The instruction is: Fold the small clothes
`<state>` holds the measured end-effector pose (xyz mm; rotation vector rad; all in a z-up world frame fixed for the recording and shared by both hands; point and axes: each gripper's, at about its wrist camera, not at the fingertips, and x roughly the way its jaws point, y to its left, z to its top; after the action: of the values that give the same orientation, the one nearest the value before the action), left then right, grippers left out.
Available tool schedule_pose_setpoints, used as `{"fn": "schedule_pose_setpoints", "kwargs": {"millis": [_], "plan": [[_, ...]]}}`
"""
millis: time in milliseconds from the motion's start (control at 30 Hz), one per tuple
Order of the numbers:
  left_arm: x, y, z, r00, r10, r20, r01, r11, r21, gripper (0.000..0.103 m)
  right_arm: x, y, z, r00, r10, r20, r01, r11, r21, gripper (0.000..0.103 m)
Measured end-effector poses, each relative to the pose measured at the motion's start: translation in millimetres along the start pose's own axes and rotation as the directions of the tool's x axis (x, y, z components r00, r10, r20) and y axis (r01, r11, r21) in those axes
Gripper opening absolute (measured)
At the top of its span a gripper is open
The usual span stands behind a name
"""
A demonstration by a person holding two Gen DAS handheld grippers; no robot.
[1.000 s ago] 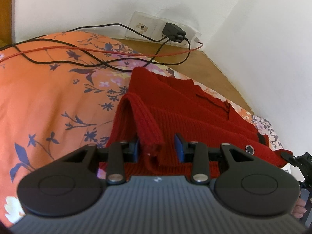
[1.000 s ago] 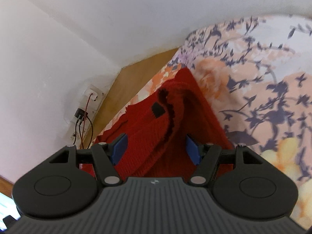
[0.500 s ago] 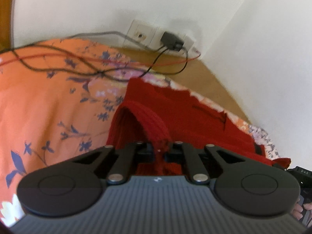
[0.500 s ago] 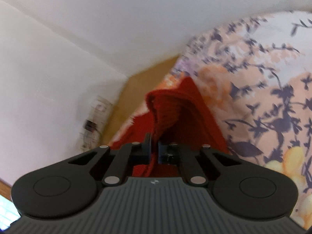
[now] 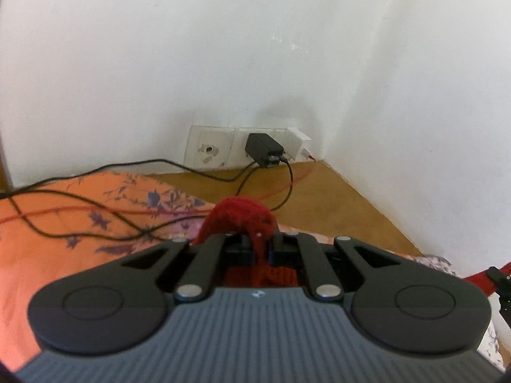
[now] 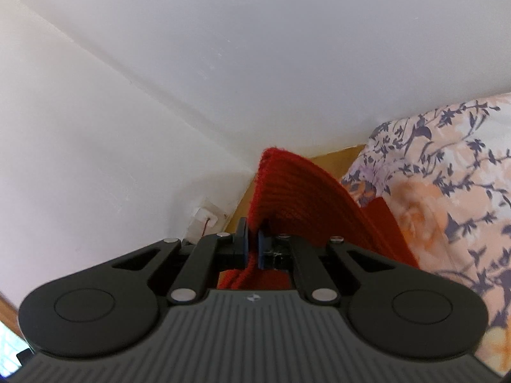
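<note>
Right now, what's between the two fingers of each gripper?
Red knit sweater: pinched in the left gripper in the left wrist view, and in the right gripper in the right.

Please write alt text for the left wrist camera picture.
The left gripper has its jaws shut on a bunched fold of red knitted garment. Beyond lie an orange floral bedsheet, black cables and a wall socket.

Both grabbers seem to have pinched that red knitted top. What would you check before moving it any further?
1. Left gripper shut on the red knitted garment: ok.
2. Right gripper shut on the same garment: ok.
3. Both grips deep enough not to slip: cannot tell.
4. Black cables on the orange floral bedsheet clear of the knit: cannot tell; they lie close.
5. Rest of garment hanging free, unsnagged: cannot tell, hidden below the grippers.
</note>
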<state>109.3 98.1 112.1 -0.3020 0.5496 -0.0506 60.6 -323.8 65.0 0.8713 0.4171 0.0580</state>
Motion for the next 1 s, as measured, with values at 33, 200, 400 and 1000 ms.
{"fn": "schedule_pose_setpoints", "kwargs": {"millis": [33,200,400,1000], "plan": [[8,-1,2,1.000,0.007,-0.005,-0.007,1.000,0.003,0.008,7,-1,1,1.000,-0.010,-0.003,0.010,1.000,0.000,0.005],[52,-2,-3,0.996,0.051,-0.069,-0.050,0.999,0.022,0.008,47,-14,-3,0.994,-0.100,-0.031,0.100,0.995,-0.013,0.005],[94,5,-21,0.984,0.099,-0.147,-0.093,0.995,0.047,0.009,76,-42,-17,0.978,-0.190,-0.083,0.190,0.982,-0.004,0.006],[64,2,-15,0.992,0.040,-0.123,-0.036,0.999,0.038,0.051,60,-26,-18,0.979,-0.197,-0.050,0.189,0.973,-0.132,0.059]]}}
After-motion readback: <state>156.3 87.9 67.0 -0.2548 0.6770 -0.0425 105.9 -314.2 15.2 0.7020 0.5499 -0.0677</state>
